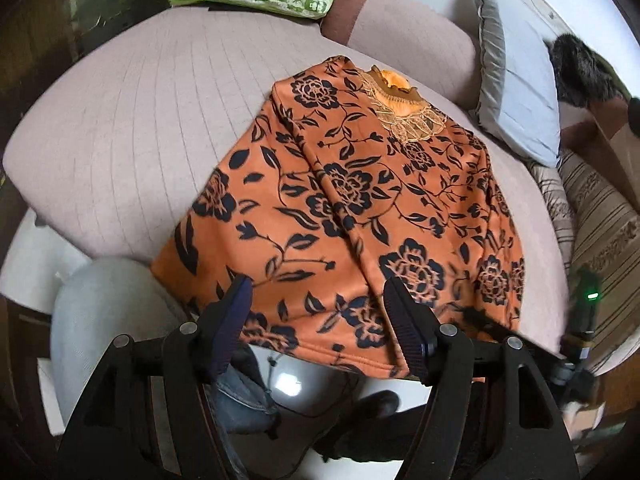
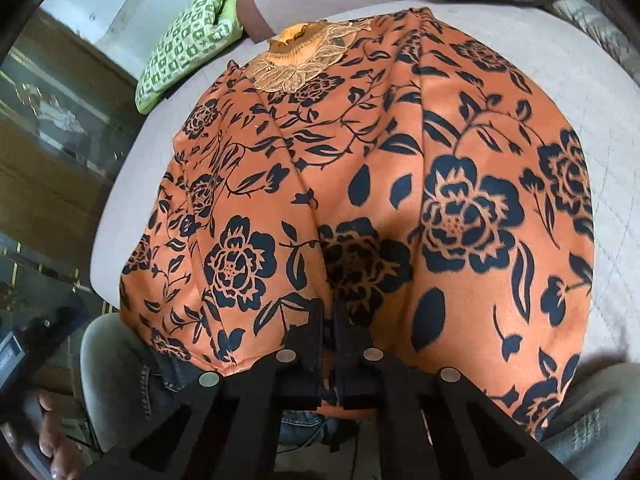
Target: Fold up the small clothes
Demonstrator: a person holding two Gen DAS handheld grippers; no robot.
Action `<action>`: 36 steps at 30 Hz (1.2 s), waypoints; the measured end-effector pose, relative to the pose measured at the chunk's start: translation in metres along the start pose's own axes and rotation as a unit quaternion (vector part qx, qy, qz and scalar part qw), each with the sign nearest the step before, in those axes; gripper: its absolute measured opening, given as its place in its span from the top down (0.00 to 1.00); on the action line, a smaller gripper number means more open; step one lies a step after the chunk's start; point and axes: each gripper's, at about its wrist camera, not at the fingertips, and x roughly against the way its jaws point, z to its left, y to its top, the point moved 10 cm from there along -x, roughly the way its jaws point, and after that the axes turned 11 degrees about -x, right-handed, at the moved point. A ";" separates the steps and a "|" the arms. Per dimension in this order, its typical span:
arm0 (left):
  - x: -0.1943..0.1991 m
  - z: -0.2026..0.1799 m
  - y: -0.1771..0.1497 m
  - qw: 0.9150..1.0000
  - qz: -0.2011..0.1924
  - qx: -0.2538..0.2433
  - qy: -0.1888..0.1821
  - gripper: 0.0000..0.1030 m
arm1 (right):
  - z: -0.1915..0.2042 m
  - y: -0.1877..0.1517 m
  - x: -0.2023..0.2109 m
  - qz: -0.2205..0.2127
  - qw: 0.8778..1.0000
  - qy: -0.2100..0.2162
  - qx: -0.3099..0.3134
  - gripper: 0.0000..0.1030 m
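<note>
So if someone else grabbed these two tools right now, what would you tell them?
Left tool: open, holding nothing, hovering over the near hem of the top.
Right tool: shut on the top's near hem, about midway along it.
The top lies face up on the cushion, collar at the far end, hem hanging off the near edge.
Done: both sides look folded in toward the middle.
Left: probably grip the hem with the left tool too, then bring it up toward the collar.

No legible text, label or number anywhere (only floral and checked prints)
</note>
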 end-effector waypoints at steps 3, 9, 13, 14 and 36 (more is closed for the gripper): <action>0.000 -0.014 -0.003 1.000 0.009 -0.017 -0.006 0.34 | 0.003 -0.002 0.008 -0.001 0.999 0.031 -0.019 0.96; -0.003 -0.052 -0.005 0.997 0.009 -0.065 -0.029 0.33 | 0.007 0.015 0.105 -0.102 0.990 0.098 -0.020 0.68; -0.016 -0.083 -0.009 0.994 0.027 -0.087 -0.057 0.33 | -0.003 0.031 0.156 -0.160 0.979 0.124 -0.025 0.37; -0.020 -0.095 -0.010 0.992 0.031 -0.099 -0.067 0.33 | -0.009 0.036 0.165 -0.165 0.980 0.110 -0.023 0.37; -0.159 -0.247 -0.044 0.941 0.211 -0.215 -0.151 0.53 | -0.048 0.074 0.187 -0.207 0.965 0.135 -0.085 0.39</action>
